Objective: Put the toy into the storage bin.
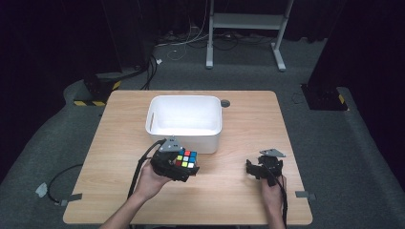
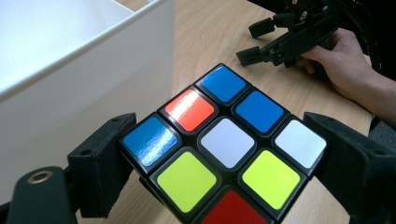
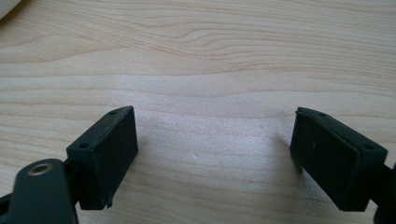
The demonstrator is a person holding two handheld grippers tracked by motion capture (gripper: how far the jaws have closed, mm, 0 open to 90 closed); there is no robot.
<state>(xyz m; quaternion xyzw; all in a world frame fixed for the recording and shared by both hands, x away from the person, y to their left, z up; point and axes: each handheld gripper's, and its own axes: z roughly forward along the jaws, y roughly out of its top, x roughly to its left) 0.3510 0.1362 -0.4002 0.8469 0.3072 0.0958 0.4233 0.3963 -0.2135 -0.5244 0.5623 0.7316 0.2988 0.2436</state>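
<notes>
A scrambled colour cube (image 1: 186, 159) with blue, red, white and yellow tiles is held just in front of the white bin (image 1: 185, 120). My left gripper (image 1: 177, 164) is shut on the cube (image 2: 224, 144), its two black jaws pressing opposite sides. My right gripper (image 1: 254, 168) rests low over the wooden table (image 1: 239, 119) at the right, open, with only bare wood (image 3: 210, 154) between its jaws. From the left gripper view the right gripper (image 2: 254, 42) is seen farther off, held by a hand (image 2: 343, 65).
The white bin's wall (image 2: 93, 79) stands close to the left of the cube and is empty inside. A small round grey fitting (image 1: 225, 103) sits at the table's back edge. Cables trail from both grippers off the table's front.
</notes>
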